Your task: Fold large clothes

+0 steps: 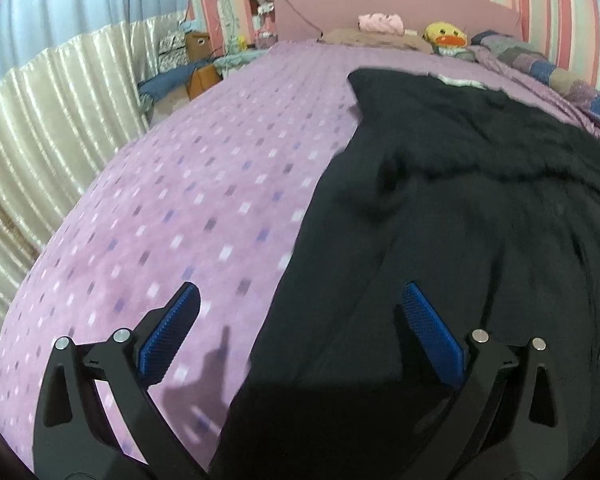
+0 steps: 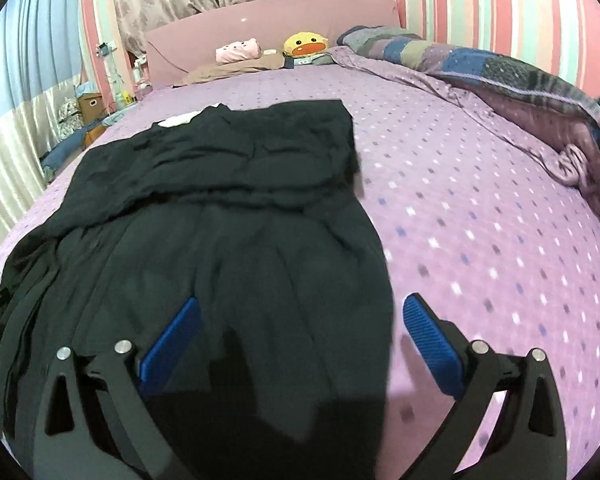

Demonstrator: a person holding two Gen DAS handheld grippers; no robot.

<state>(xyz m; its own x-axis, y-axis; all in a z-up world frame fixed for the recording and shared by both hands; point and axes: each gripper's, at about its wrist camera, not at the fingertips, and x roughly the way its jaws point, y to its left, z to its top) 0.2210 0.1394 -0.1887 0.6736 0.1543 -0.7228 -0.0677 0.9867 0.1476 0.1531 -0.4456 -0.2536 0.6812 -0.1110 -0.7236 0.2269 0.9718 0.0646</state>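
A large black garment (image 1: 452, 208) lies spread on the purple dotted bedspread (image 1: 180, 200), its far end folded over itself with a white strip showing at the top edge. My left gripper (image 1: 300, 300) hovers open over the garment's left edge, one blue pad above the bedspread, the other above the cloth. In the right wrist view the same garment (image 2: 220, 216) runs lengthwise down the bed (image 2: 480, 220). My right gripper (image 2: 300, 312) is open over the garment's right edge, nothing between its pads.
A pink headboard (image 2: 268, 24), a pink pillow (image 2: 238, 51) and a yellow duck plush (image 2: 305, 45) sit at the far end. A bunched patchwork quilt (image 2: 520, 76) lines the bed's right side. Curtains (image 1: 40, 120) and a cluttered floor corner (image 1: 196, 64) are to the left.
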